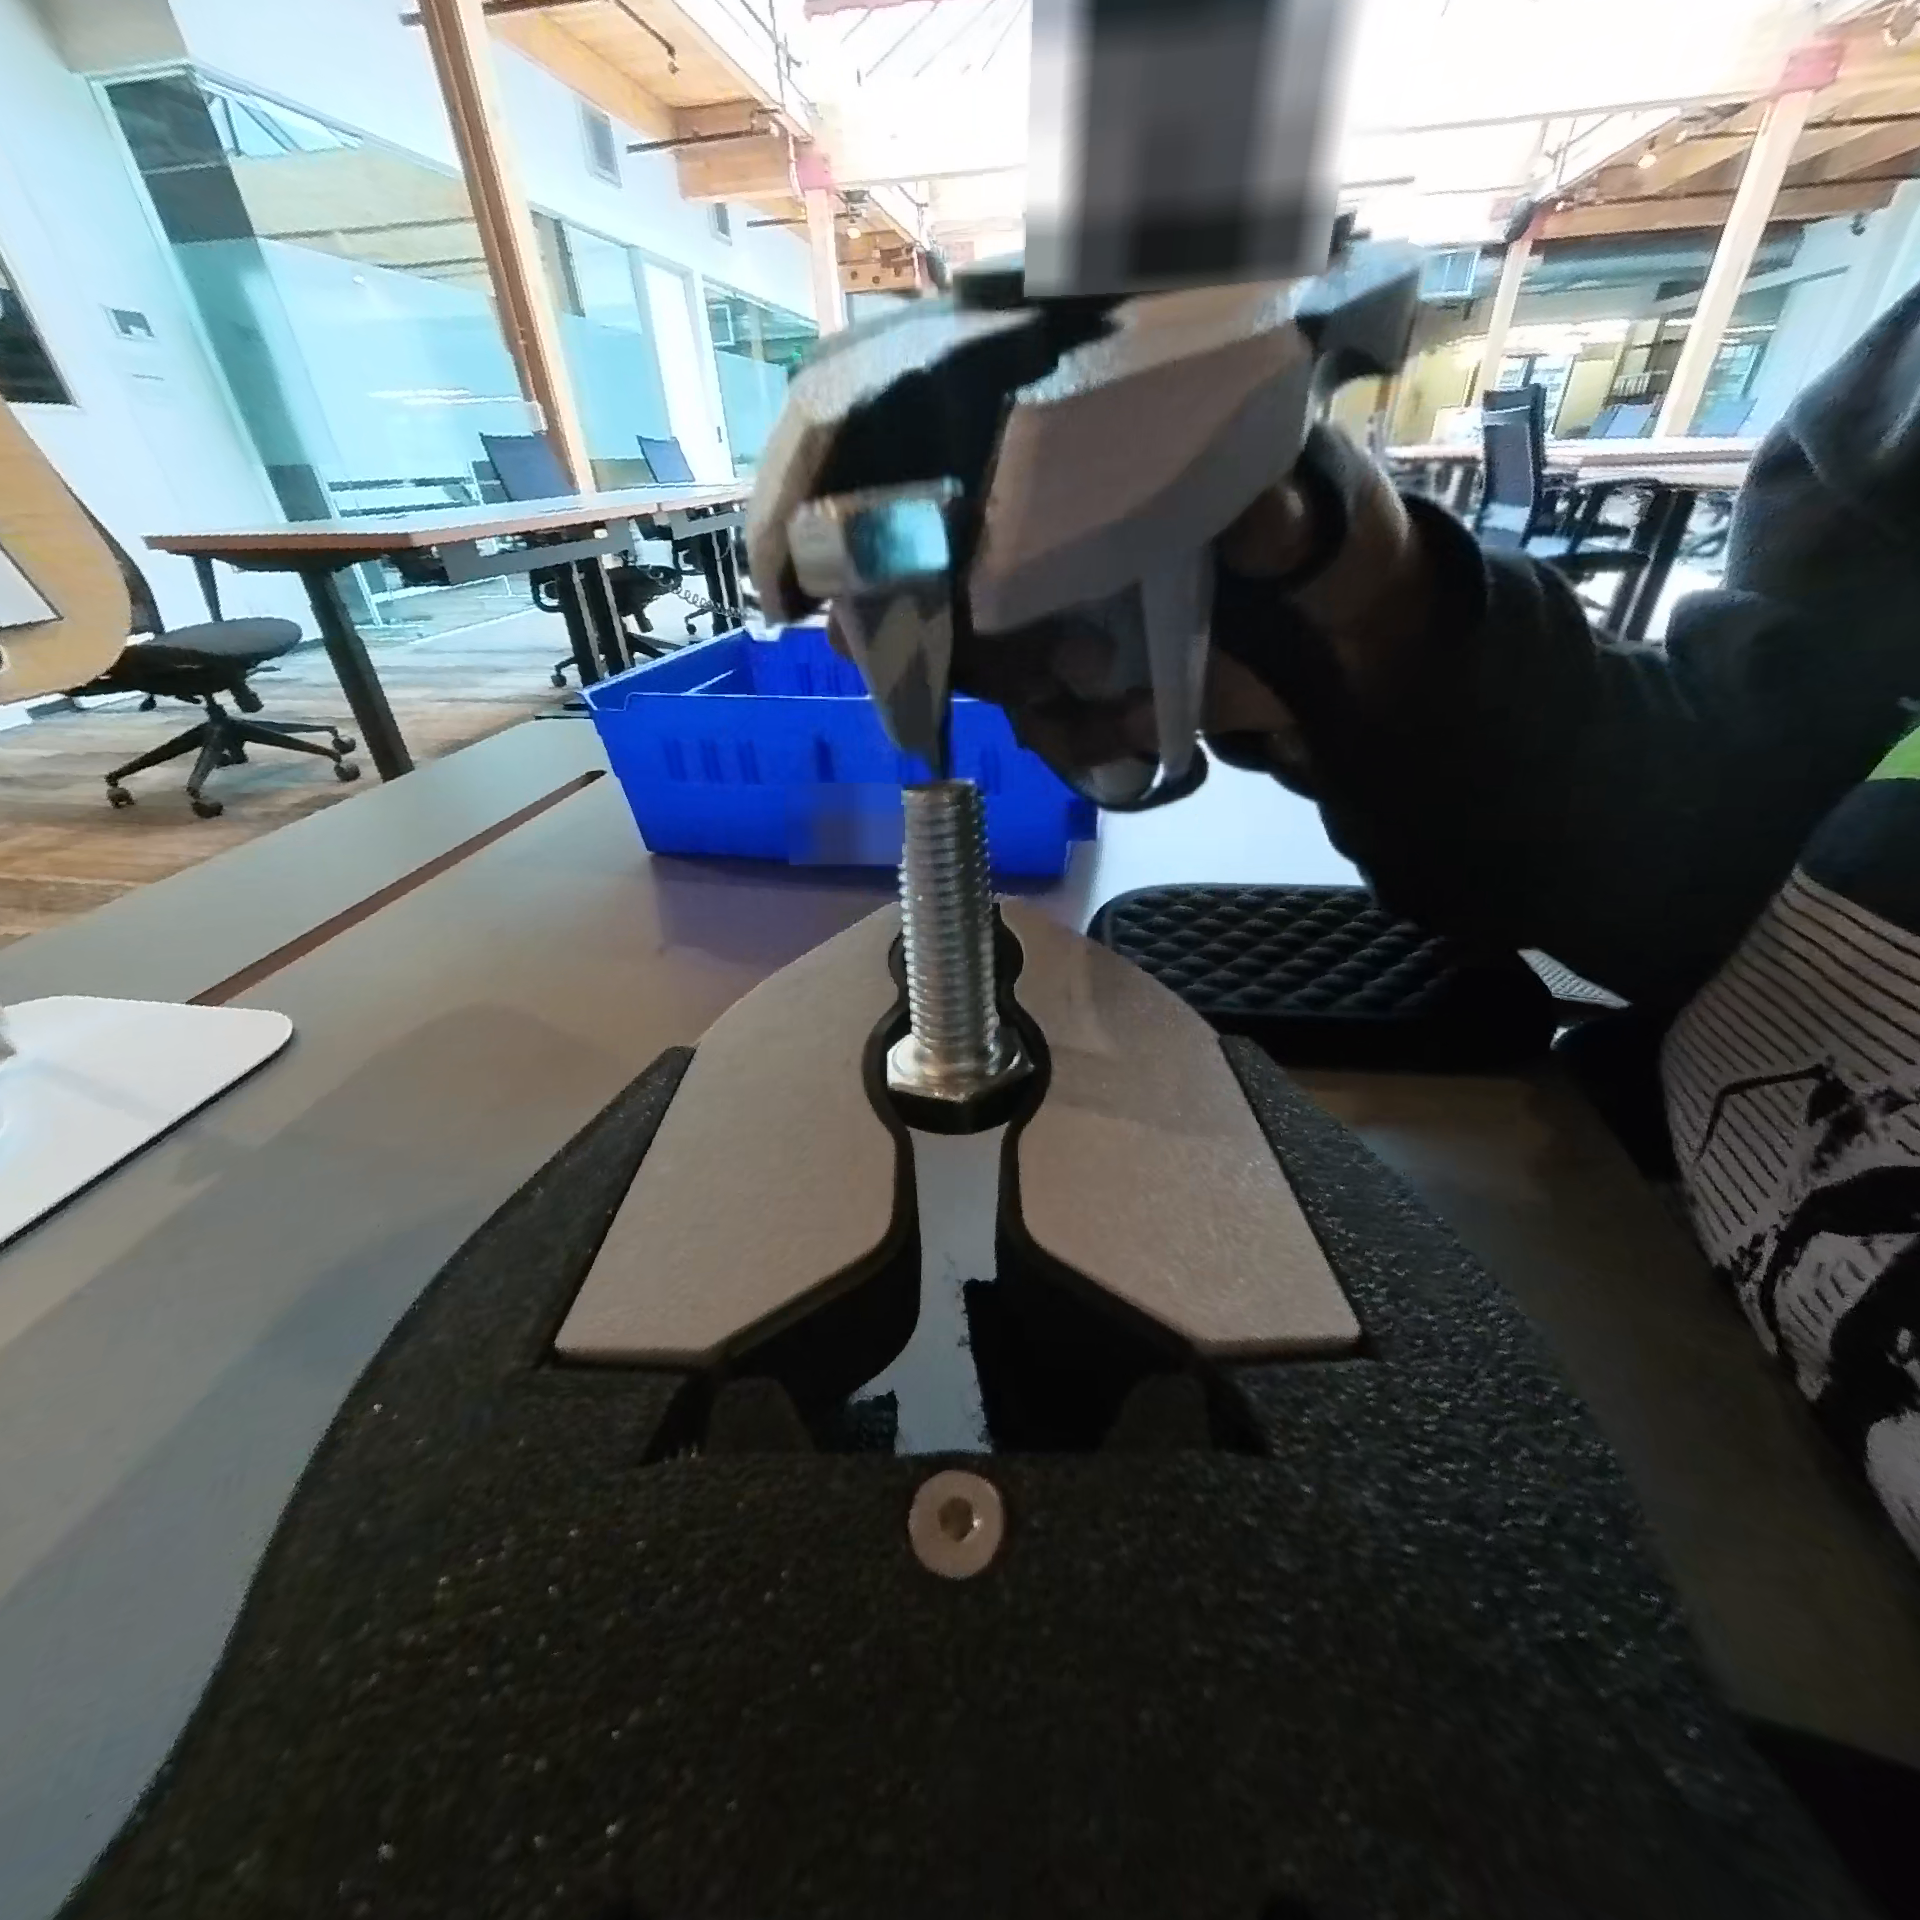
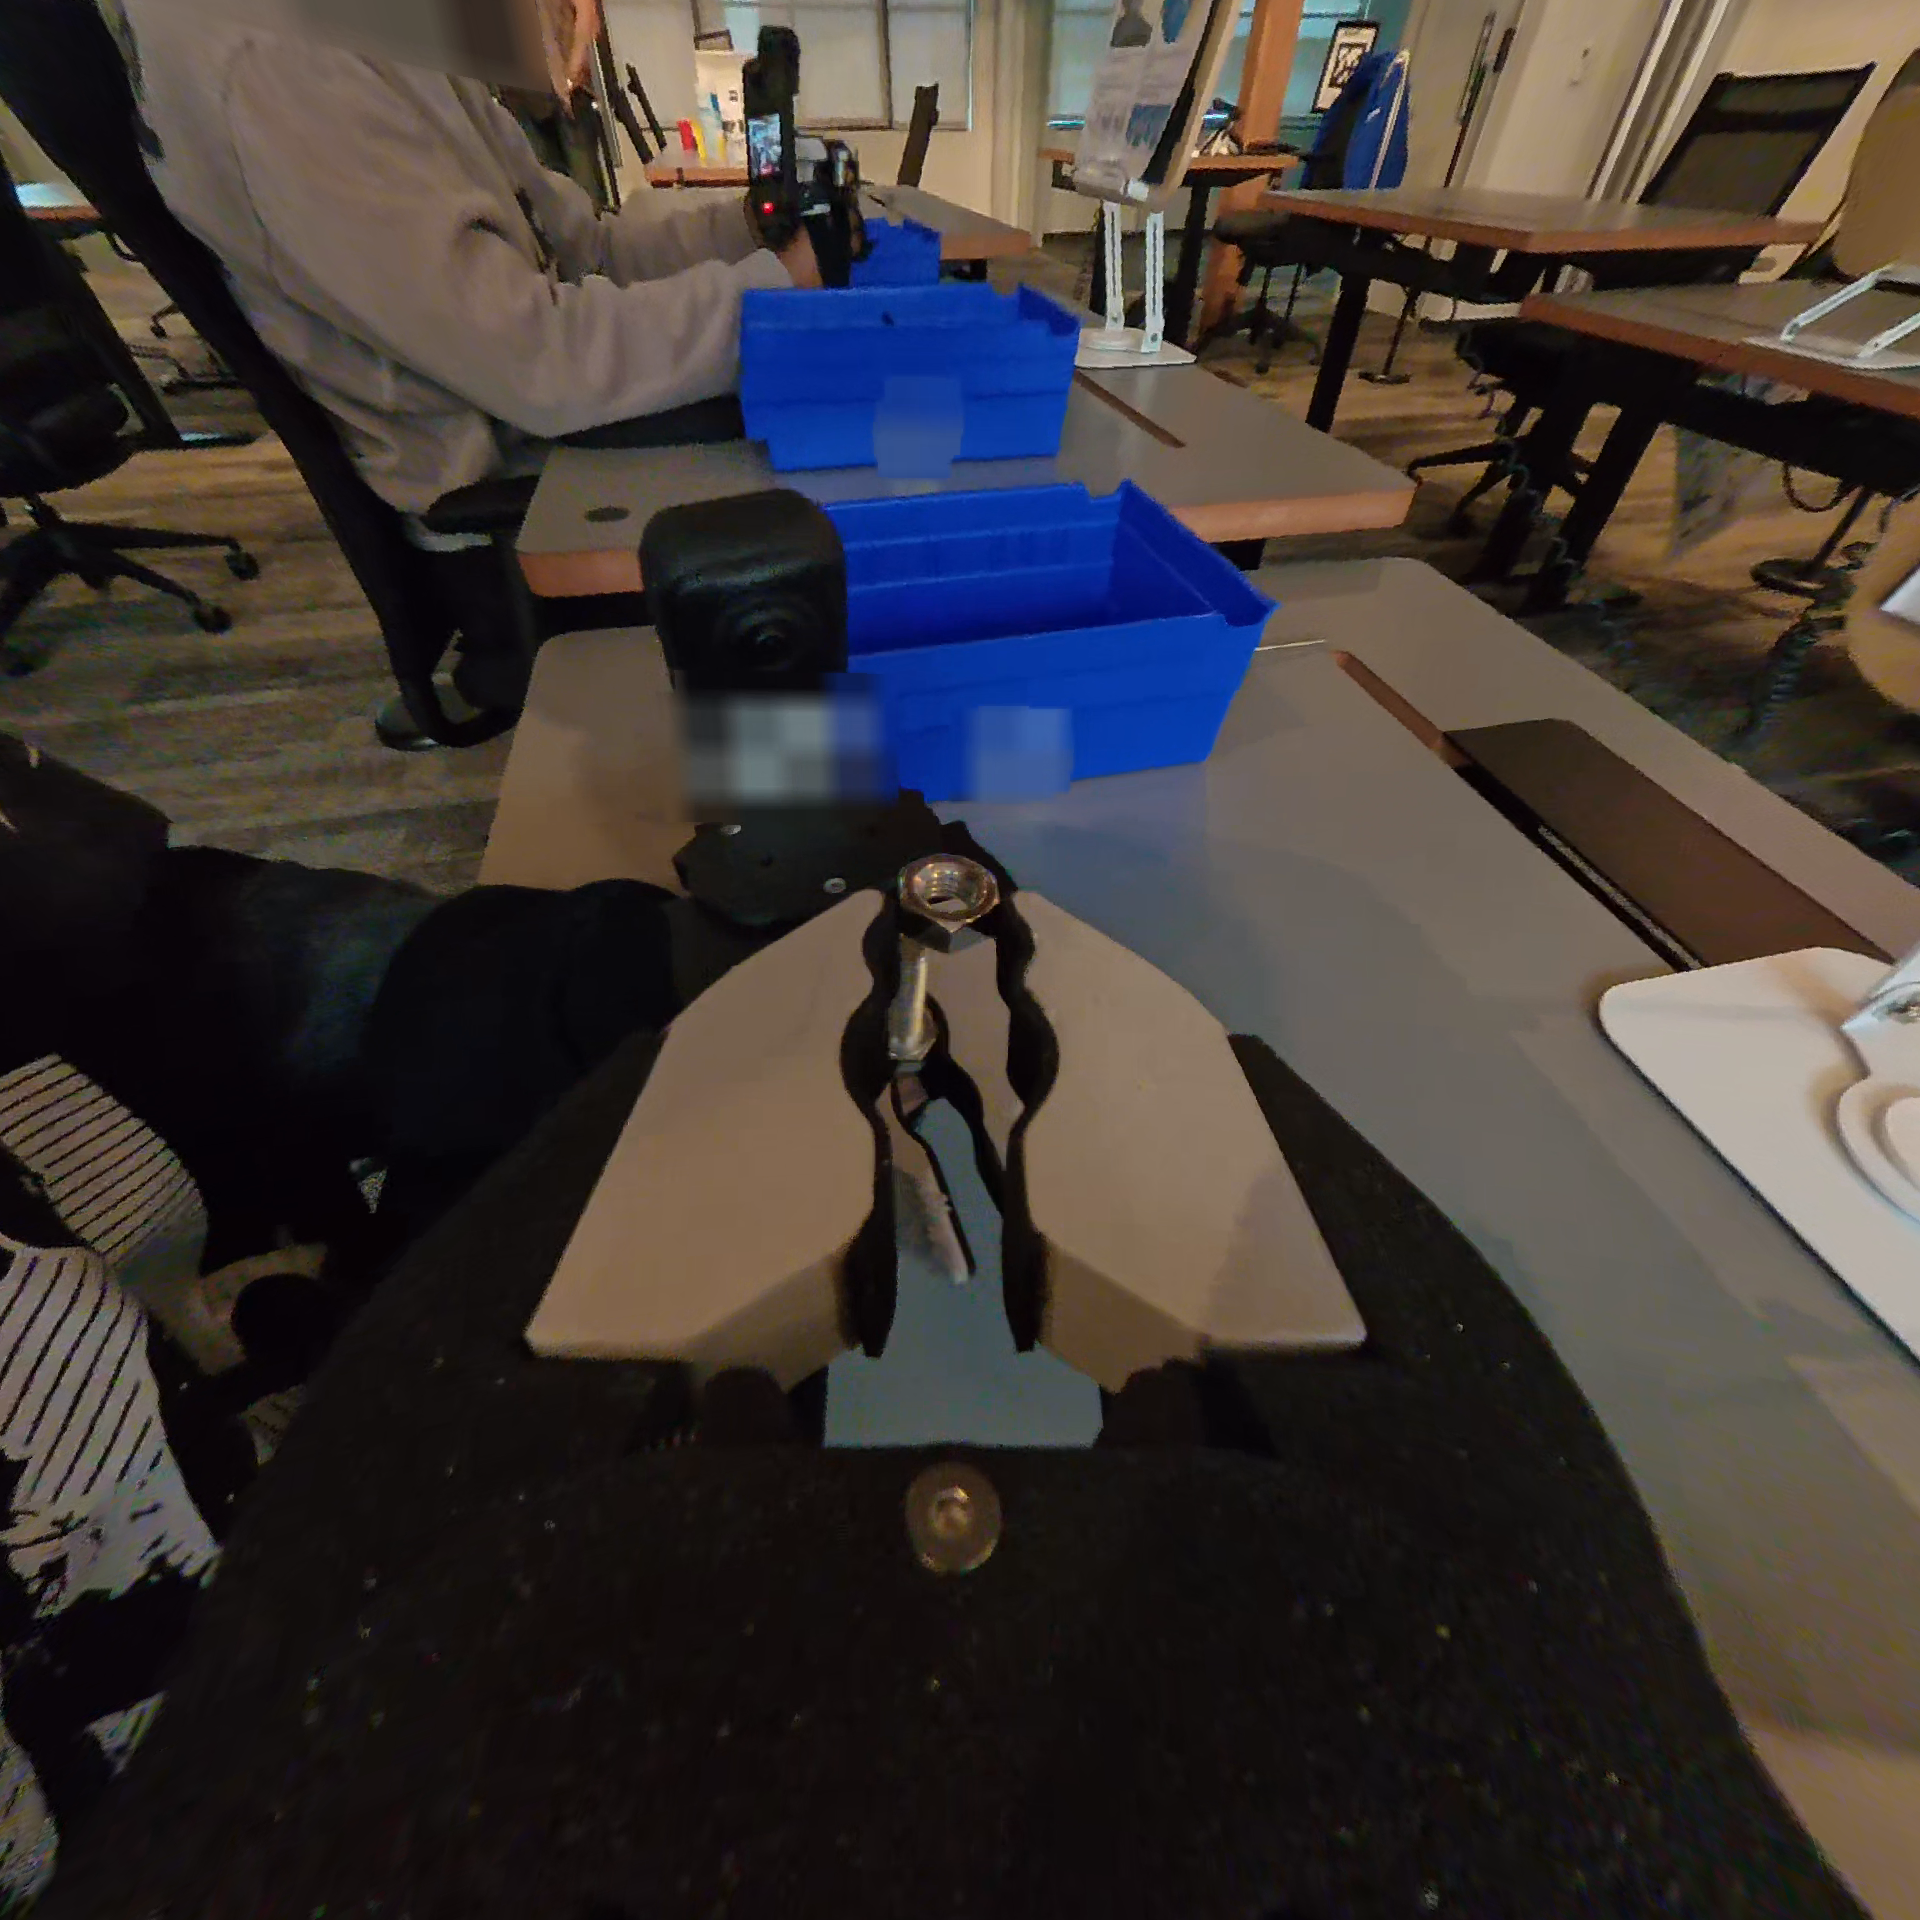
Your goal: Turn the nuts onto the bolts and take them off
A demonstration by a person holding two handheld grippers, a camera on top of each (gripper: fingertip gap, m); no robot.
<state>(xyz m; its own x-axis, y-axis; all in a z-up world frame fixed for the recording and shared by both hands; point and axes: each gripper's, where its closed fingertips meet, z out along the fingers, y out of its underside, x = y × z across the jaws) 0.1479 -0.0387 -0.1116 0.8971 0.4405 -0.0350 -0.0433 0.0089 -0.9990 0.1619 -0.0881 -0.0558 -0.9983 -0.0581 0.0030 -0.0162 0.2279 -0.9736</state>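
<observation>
Bolt (image 1: 948, 940) stands upright, clamped by its hex head between the two fingers of the left tool (image 1: 956, 1081), threaded end up. Just above that end, the right tool (image 1: 883, 582) hangs pointing down, its fingers closed on a silver nut (image 1: 883, 540) that is not yet on the thread. From the right wrist view, the nut (image 2: 945, 902) sits at the fingertips with the bolt (image 2: 914, 1013) beneath it. Behind them, a blue bin (image 2: 1049, 665) rests on the grey table (image 2: 1351, 935), a white pad (image 2: 1745, 1081) off to one side.
</observation>
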